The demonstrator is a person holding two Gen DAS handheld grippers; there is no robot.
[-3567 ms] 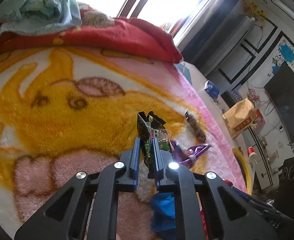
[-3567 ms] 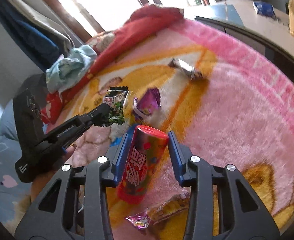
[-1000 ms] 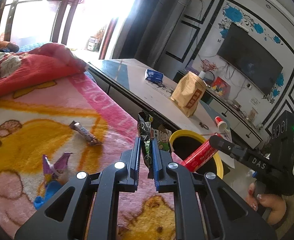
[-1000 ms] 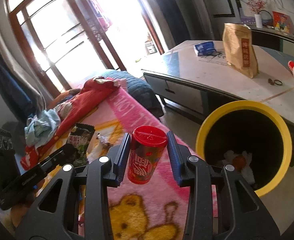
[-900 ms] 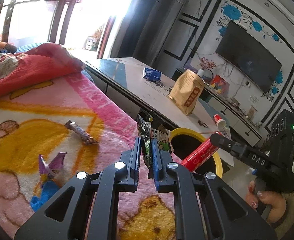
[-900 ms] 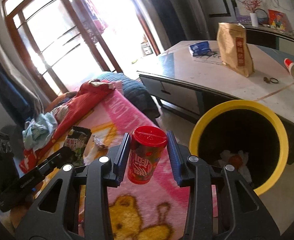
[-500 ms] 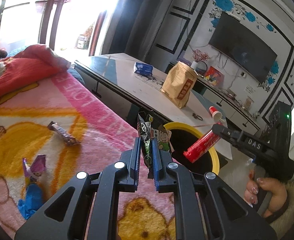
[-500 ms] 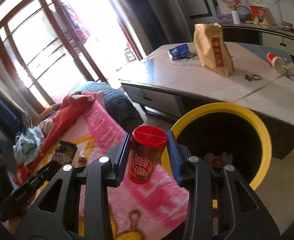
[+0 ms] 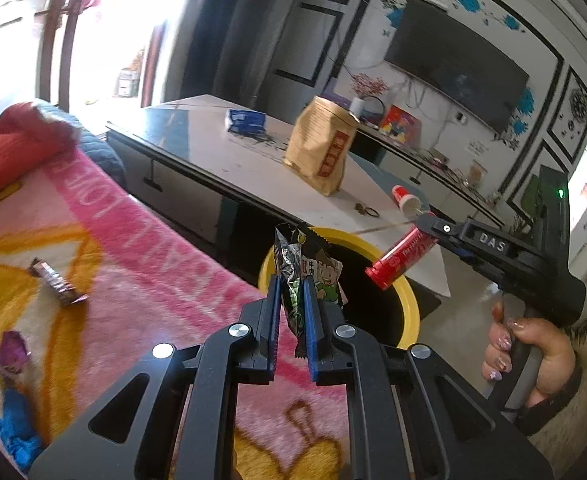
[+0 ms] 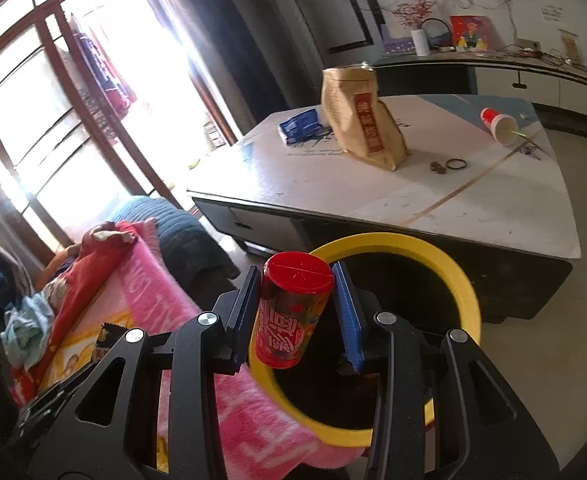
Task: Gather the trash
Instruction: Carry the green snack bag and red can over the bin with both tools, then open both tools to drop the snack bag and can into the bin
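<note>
Left claw (image 9: 293,296) clenched on snack wrapper (image 9: 293,280), right claw (image 10: 297,300) gripping red canister (image 10: 291,308), above yellow-rimmed bin (image 10: 459,272)

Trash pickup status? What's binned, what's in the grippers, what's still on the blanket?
Binned: nothing confirmable now; the bin's inside is dark. In hand: left gripper clamps a snack wrapper; right gripper grips a red canister over the bin's yellow rim. Left: a brown wrapper, a purple wrapper and a blue scrap on the pink blanket.
</note>
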